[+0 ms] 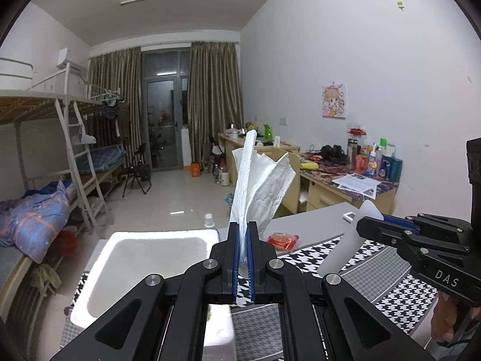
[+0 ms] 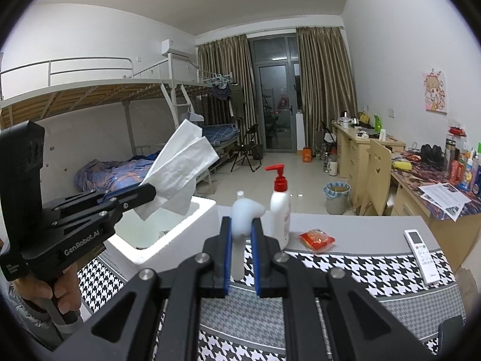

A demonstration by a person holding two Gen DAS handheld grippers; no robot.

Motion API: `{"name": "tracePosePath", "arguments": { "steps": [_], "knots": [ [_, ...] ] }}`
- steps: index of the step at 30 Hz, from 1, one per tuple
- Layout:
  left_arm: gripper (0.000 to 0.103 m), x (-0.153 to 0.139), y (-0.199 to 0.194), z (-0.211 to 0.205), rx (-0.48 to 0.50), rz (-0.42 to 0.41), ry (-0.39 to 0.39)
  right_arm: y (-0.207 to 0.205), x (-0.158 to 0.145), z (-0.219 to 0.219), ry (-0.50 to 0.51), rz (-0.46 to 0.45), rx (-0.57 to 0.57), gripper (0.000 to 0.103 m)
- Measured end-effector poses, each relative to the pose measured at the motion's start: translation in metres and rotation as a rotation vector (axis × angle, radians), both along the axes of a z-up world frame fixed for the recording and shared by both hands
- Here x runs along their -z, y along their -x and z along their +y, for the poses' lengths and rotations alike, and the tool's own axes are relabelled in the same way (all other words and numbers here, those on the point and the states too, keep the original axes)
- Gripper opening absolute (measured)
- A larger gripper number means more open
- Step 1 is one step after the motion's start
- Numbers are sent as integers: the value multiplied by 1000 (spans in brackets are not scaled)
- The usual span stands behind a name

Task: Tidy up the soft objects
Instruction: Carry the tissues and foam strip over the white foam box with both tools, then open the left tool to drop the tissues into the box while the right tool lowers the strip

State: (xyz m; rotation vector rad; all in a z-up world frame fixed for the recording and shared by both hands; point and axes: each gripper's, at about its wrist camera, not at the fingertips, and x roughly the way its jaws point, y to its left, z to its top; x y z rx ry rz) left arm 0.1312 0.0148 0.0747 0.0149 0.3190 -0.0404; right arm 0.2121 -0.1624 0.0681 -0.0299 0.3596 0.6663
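Showing pump bottle (image 2: pixel 280 210) in right view only, tissue (image 1: pixel 258 186) pinched left

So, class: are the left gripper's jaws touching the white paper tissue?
Touching. The left wrist view shows the left gripper with its jaws shut on the white paper tissue, which fans upward out of them.

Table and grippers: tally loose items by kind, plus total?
Tissue: 1, in left gripper
Translucent soft piece: 1, in right gripper
Pump bottle: 1
Red packet: 1
Remote: 1
Foam box: 1
Total: 6
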Motion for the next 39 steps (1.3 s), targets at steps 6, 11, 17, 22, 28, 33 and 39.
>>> {"name": "tracePosePath", "arguments": {
  "steps": [6,11,17,22,28,33,39],
  "knots": [
    [5,-2,1,8,-33,-14,9,-1,-2,9,-4,-4,-26,15],
    [5,-2,1,17,-71,-20,10,-1,-4,18,-6,-3,-48,15],
    [5,-2,0,26,-139,-25,1,-4,-8,30,-8,-6,-77,15],
    [5,2,-1,34,-184,-13,-2,-10,-6,36,-12,7,-99,15],
    [5,7,-4,43,-218,9,-1,-12,-4,43,-9,13,-120,15],
    [5,11,-6,49,-235,29,1,-12,-4,47,-7,15,-129,15],
    [5,18,-10,57,-241,60,9,-9,-3,53,3,14,-133,15]
  ]
}}
